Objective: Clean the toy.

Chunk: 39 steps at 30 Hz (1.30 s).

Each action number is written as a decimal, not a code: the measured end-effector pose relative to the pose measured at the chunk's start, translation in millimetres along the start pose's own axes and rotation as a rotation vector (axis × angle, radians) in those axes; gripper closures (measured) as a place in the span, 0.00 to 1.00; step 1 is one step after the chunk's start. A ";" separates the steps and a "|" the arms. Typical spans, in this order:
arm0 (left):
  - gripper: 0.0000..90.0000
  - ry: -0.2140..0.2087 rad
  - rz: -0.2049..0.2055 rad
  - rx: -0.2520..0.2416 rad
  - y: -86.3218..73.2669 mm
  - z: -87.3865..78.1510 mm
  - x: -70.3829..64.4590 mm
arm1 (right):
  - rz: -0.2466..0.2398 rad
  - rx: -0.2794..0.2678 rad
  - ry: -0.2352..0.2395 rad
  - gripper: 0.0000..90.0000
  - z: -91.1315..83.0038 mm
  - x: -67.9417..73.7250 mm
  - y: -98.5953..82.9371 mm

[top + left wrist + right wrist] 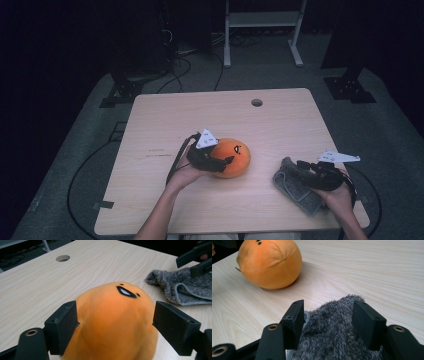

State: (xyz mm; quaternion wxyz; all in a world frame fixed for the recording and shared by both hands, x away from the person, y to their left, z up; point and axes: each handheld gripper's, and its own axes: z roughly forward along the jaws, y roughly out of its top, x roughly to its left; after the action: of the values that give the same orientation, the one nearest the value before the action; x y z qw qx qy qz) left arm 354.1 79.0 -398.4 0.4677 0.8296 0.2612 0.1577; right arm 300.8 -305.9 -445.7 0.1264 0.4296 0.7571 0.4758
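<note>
Handling the orange plush ball (233, 157) calls for a light squeeze, in my judgement: it looks soft, stuffed and light, with a fuzzy cover that should grip well and will dent rather than slip. It sits near the middle of the counter (280, 120). My left claw (223, 163) straddles it with the jaws apart, one at each flank; in the left gripper view the left jaw touches the fabric while the right jaw stands just clear. Best hold: across the widest part, low on the body.

The grey knitted cloth (295, 187) lies near the counter's front right corner, well apart from the ball. It appears limp and light, so it will sag and drape when lifted; I would take it at a bunched fold, not a single edge. My right claw (304, 168) has its jaws apart around the cloth's raised end, and I cannot tell whether they press it.

The left gripper view shows the ball's stitched face (126, 291), which the right gripper view hides; that view instead shows the ball's seams (277, 258). The high view alone gives the spacing between both items.
</note>
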 end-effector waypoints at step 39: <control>0.11 0.102 -0.091 -0.026 -63.0 -65.2 19.8 | 0.006 -0.014 -0.011 0.44 -3.1 0.3 -1.0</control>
State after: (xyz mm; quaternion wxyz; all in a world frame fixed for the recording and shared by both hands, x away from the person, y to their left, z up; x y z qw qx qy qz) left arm 319.2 162.5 -418.6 0.4712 0.8016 0.3200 0.1817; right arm 298.2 -307.8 -444.8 0.1322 0.4337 0.7517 0.4790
